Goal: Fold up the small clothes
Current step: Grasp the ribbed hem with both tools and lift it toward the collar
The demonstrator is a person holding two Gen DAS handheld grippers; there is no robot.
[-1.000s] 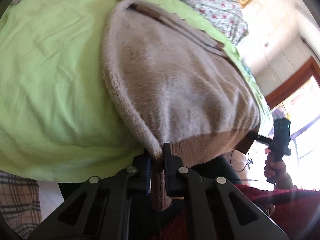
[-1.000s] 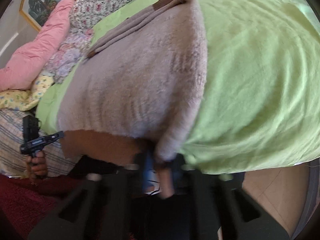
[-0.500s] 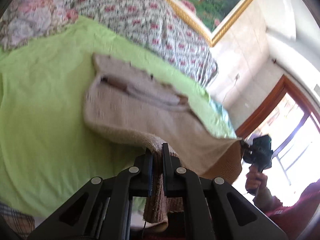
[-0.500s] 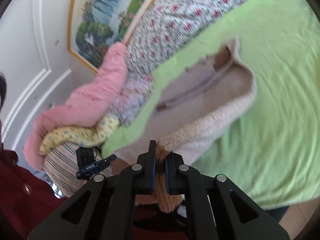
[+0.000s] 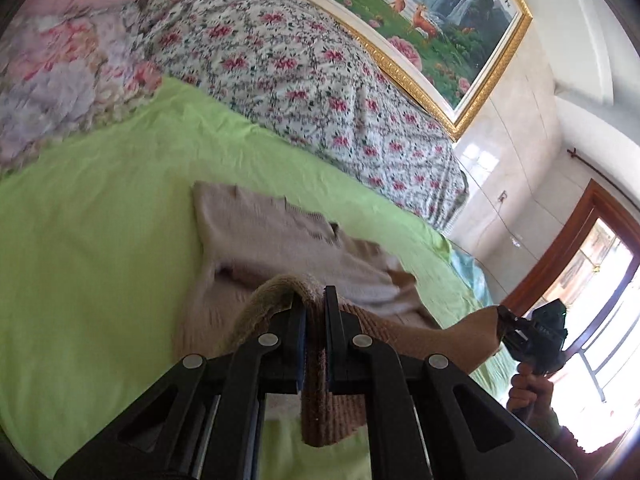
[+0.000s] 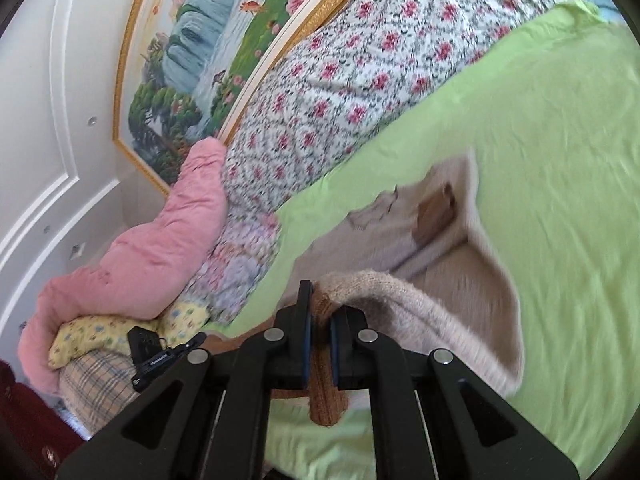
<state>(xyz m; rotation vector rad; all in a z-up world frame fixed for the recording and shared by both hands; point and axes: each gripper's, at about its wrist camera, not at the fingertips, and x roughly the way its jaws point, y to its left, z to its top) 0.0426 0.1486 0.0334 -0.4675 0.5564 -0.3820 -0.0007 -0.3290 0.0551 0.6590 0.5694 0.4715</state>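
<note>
While the left gripper (image 5: 315,312) pinches one brown ribbed hem corner of the beige knitted sweater (image 5: 264,232), the right gripper (image 6: 319,312) clamps the other corner. Ahead of both grippers, the sweater's far part lies on the lime-green bedsheet (image 5: 100,216).

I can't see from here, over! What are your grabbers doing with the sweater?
Left gripper and right gripper shut on sweater hem. Hem lifted, rest lying on green sheet. Nothing in the way.

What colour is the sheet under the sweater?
Lime green sheet, clearest in the left wrist view.
</note>
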